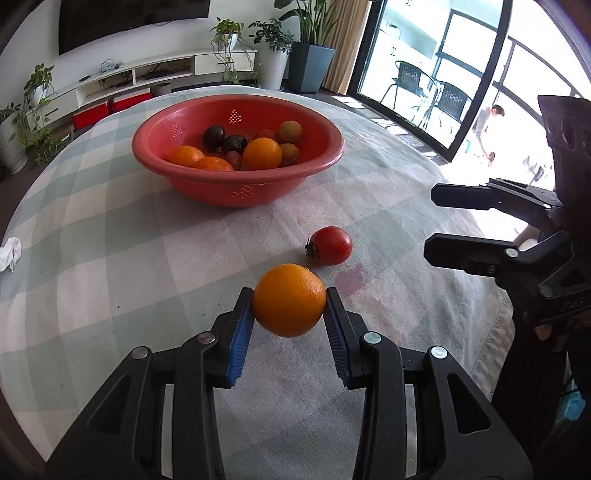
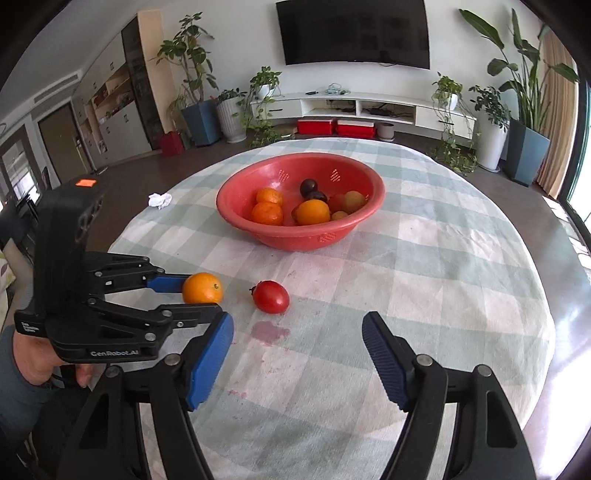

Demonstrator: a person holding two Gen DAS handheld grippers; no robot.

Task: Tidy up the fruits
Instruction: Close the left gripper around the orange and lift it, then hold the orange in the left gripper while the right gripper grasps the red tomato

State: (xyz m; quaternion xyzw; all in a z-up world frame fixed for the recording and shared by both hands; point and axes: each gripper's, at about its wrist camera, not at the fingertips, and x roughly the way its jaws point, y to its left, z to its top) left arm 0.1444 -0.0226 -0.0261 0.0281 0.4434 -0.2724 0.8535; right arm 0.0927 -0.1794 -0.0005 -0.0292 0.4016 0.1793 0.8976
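We see our left gripper clamping an orange, a tomato beside it, our right gripper spread empty.

small fruits in bowl: partly hiding behind oranges, kind unclear
TV: getting cut off by top edge
person outside window: showing too small, blurry

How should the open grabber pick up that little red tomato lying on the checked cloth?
Probably grip the small red tomato across its round middle, coming down from above with the right gripper. It lies on its side, its stem pointing toward the held orange, so squeeze the smooth sides, not the stem end.
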